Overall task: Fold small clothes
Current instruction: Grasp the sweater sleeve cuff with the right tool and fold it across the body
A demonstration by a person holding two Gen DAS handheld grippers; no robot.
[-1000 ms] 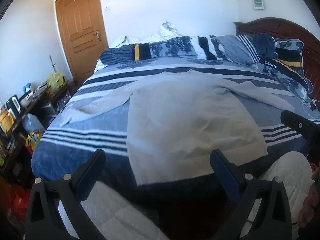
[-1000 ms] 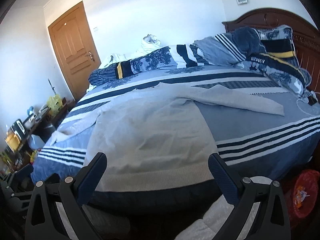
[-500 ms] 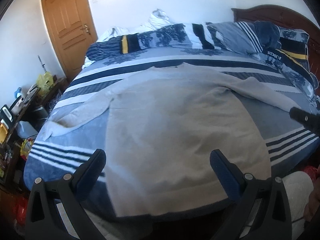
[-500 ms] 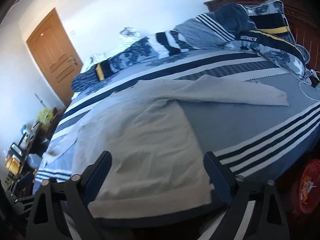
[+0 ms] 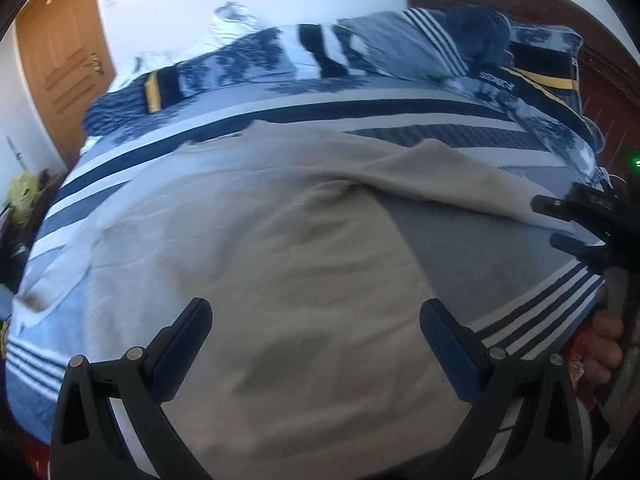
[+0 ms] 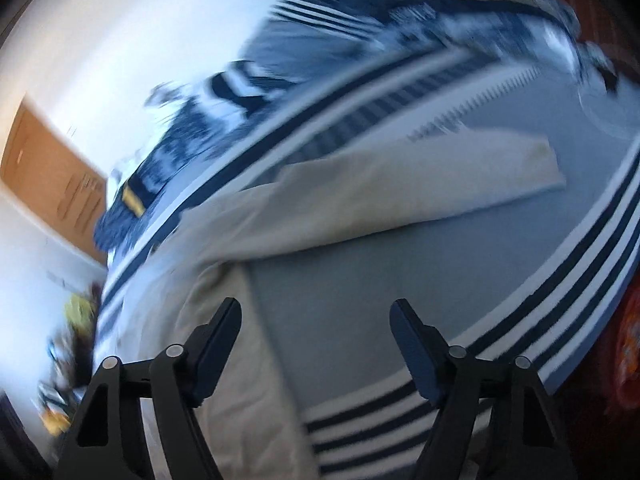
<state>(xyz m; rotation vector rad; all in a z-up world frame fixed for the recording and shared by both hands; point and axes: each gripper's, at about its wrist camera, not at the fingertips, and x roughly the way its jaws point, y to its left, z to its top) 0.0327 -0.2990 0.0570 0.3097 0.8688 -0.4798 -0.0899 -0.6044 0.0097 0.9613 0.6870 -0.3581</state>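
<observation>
A beige long-sleeved top (image 5: 256,280) lies spread flat on the striped blue bedspread (image 5: 480,248), one sleeve (image 6: 420,188) stretched out to the right. My left gripper (image 5: 316,320) hangs open over the garment's lower body, nothing between its fingers. My right gripper (image 6: 316,320) is over the garment's right edge and the bare bedspread (image 6: 360,264) below the sleeve; its jaws are closing with only air between them. In the left wrist view the right gripper (image 5: 568,224) shows at the right edge near the sleeve's end, with a hand (image 5: 608,344) below it.
Pillows and a bunched quilt (image 5: 400,56) lie at the head of the bed against a dark wooden headboard (image 5: 520,0). A wooden door (image 5: 56,60) stands at the far left, with cluttered items (image 6: 68,352) by the bed's left side. A red object (image 6: 628,344) sits at the right.
Both grippers have moved in over the bed and lower toward the garment. The right view has rolled, tilting the bed, and its jaws stand narrower than before.
</observation>
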